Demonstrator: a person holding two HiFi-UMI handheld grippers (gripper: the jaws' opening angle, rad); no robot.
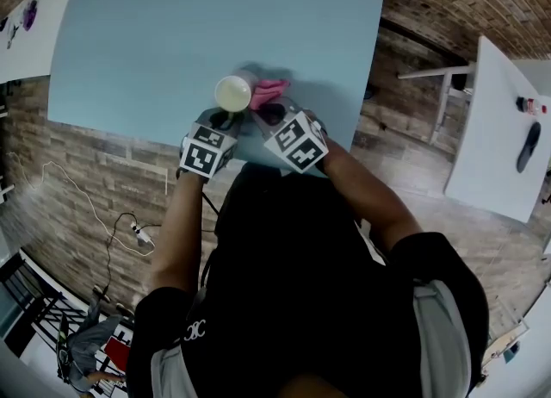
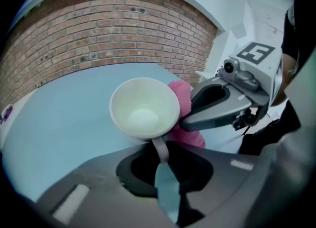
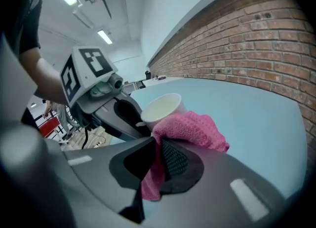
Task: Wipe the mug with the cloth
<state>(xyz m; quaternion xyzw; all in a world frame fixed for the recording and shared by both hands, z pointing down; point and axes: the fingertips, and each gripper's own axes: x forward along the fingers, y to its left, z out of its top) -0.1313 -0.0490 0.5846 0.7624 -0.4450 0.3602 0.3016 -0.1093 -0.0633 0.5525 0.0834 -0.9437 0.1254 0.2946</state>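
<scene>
I pinch the white mug [image 2: 144, 107] by its handle in my left gripper [image 2: 160, 149], jaws narrow, over the blue table's [image 1: 172, 43] near edge; its pale inside shows bare. My right gripper [image 3: 158, 145] clamps the pink cloth [image 3: 190, 128] against the mug's side.

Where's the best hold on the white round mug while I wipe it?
Its thin handle, from the near side, as the left tool does now, jaws shut on it. The handle juts toward you off the white round mug, leaving the wall free for the pink cloth in the right tool.
</scene>
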